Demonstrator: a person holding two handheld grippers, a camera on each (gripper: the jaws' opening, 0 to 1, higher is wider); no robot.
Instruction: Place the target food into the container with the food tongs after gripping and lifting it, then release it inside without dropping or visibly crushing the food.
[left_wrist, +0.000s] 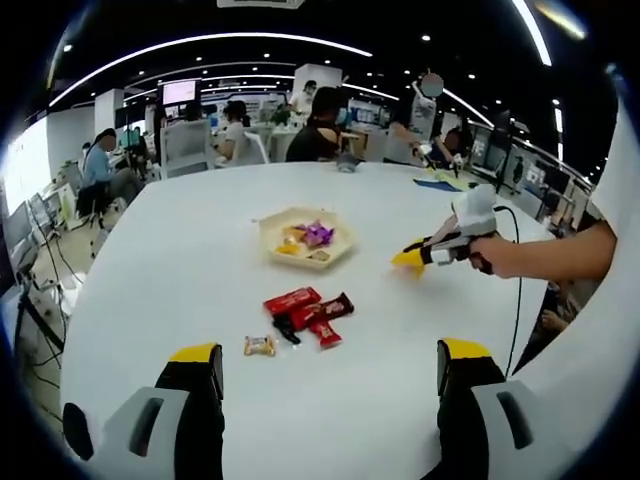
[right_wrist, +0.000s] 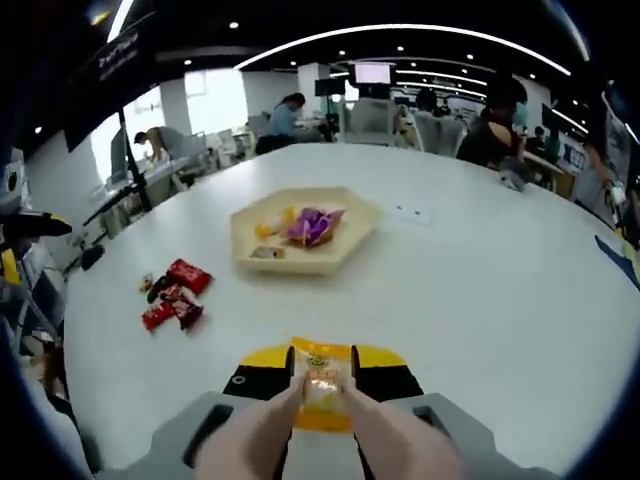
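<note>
Right gripper (right_wrist: 322, 385): nearest thing in the right gripper view. It's clamped on a small orange snack packet (right_wrist: 321, 392), pinched between the yellow-tipped jaws low in the frame and held over the near part of the white table (right_wrist: 500, 290). In the left gripper view this gripper (left_wrist: 410, 257) comes in from the right, with the person's hand (left_wrist: 520, 255) behind it.

Left gripper (left_wrist: 327, 365): jaws spread wide apart with nothing between them, hanging over the near table edge.

How the packet will handle: looks light and crinkly, probably slippery film with something crushable inside, so I'd guess gentle pressure across the flat middle is the way to go, not the sealed ends.

Loose snacks (left_wrist: 305, 312): a little pile of red and dark wrappers lying on the table, mid distance. One tan packet (left_wrist: 260, 346) sits just left of them and nearer.

Tray (right_wrist: 250, 235): the shallow beige container, farther out than the pile, already has a purple wrapper (right_wrist: 312, 226) and a few yellowish pieces in it. The held packet is well short of it.

Far: office desks, screens and seated people beyond the table.
</note>
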